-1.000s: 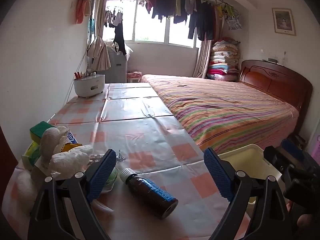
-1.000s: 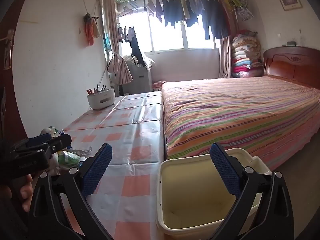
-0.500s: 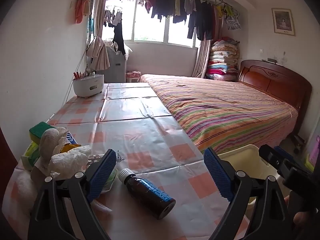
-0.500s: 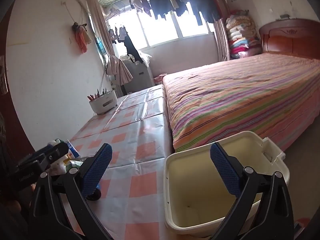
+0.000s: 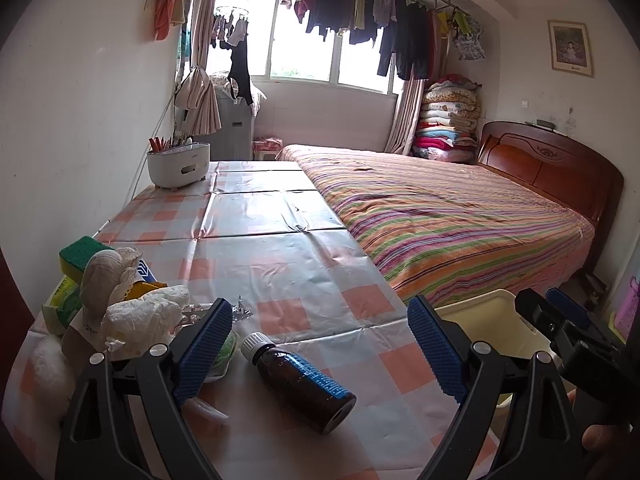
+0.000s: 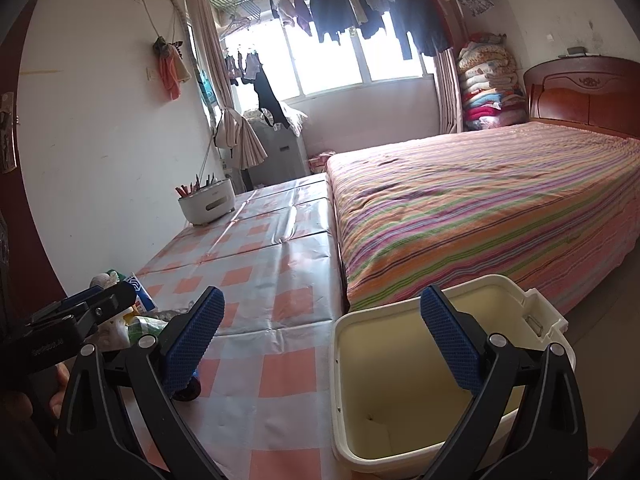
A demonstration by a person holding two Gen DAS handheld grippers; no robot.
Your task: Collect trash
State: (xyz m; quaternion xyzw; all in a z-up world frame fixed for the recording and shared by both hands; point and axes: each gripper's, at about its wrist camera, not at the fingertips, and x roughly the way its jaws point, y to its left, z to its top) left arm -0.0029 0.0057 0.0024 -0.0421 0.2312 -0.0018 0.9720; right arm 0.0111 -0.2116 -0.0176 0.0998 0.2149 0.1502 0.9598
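A brown medicine bottle [image 5: 298, 384] with a blue label and white cap lies on its side on the checked table [image 5: 280, 264], between the fingers of my open left gripper [image 5: 320, 346]. A pile of trash sits at the table's left: crumpled white tissue [image 5: 140, 316], a green-yellow sponge [image 5: 78, 254] and packets. A cream trash bin [image 6: 420, 376] stands off the table's right edge; my open, empty right gripper [image 6: 324, 344] hovers over its near rim. The bin also shows in the left wrist view [image 5: 488, 328].
A white holder with pens [image 5: 178, 164] stands at the table's far left by the wall. A bed with a striped cover [image 5: 440, 216] runs along the table's right side. The right gripper shows at the left view's right edge [image 5: 568, 332].
My right gripper has risen and tilted, so the bin sits lower and closer under it. The left gripper has barely moved over the bottle.
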